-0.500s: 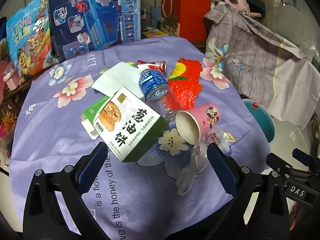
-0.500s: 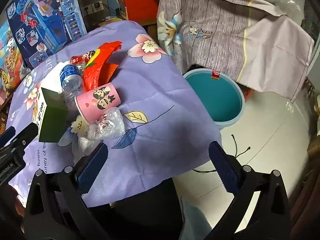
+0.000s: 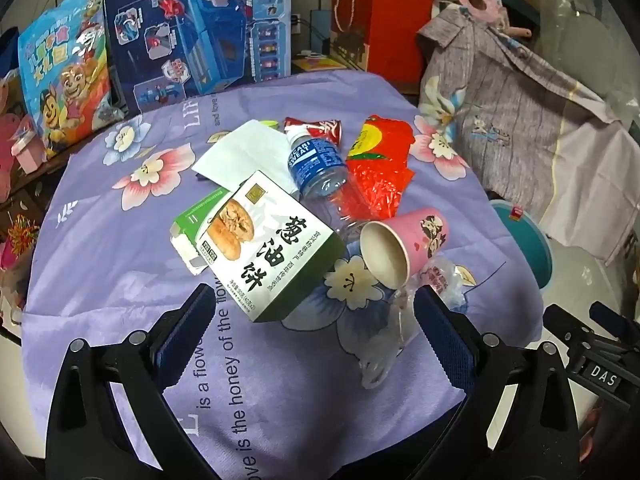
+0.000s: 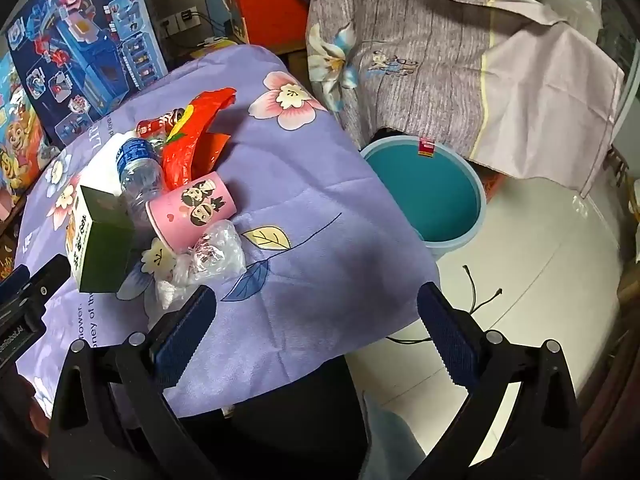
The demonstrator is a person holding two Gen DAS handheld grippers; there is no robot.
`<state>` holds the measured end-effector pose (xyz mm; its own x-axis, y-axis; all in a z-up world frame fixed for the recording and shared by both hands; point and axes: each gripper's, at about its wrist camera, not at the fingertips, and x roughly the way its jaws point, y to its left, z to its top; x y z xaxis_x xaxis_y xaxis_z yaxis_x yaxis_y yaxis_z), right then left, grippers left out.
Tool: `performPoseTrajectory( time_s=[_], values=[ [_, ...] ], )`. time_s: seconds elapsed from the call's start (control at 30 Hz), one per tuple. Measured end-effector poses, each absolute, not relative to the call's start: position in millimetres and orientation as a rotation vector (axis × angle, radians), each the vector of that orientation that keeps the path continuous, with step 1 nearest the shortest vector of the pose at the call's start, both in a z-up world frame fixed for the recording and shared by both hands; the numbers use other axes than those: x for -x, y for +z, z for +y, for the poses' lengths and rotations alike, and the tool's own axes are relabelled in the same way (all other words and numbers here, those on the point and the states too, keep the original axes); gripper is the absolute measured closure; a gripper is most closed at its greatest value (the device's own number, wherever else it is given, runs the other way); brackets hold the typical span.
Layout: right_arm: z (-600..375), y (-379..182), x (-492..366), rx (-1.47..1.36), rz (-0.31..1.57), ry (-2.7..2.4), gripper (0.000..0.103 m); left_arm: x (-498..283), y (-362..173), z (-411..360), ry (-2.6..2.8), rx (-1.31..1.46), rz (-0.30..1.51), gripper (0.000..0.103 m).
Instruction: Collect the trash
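Trash lies heaped on the purple flowered tablecloth [image 3: 120, 280]: a green and white pastry box [image 3: 264, 244], a pink paper cup [image 3: 404, 244] on its side, a clear water bottle [image 3: 316, 160], a red wrapper [image 3: 380, 160], a white napkin [image 3: 244, 152] and a clear plastic bag [image 3: 404, 320]. My left gripper [image 3: 312, 332] is open, just short of the box and cup. My right gripper [image 4: 316, 328] is open over the table's near edge, right of the plastic bag [image 4: 212, 256]. A teal bin [image 4: 428, 192] stands on the floor to the right of the table.
Toy boxes [image 3: 192, 28] and a red gift box [image 3: 372, 12] stand behind the table. A grey-purple cloth [image 4: 440, 52] drapes over furniture behind the bin. A thin black cable [image 4: 476, 296] lies on the white floor. The right gripper's body [image 3: 592, 368] shows at the left wrist view's right edge.
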<state>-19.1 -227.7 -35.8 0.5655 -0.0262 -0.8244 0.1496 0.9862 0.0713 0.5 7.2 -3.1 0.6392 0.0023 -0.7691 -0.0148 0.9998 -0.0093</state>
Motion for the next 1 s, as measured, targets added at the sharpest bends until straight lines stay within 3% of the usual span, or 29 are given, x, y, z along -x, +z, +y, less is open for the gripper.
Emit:
performPoseTrajectory(
  time_s=[1.0],
  values=[
    [-230.0,-38.4,17.2,-0.165,0.985,-0.104,0.006,-4.0,-1.2,17.7,0.034,0.039,0.903,0.004]
  ],
)
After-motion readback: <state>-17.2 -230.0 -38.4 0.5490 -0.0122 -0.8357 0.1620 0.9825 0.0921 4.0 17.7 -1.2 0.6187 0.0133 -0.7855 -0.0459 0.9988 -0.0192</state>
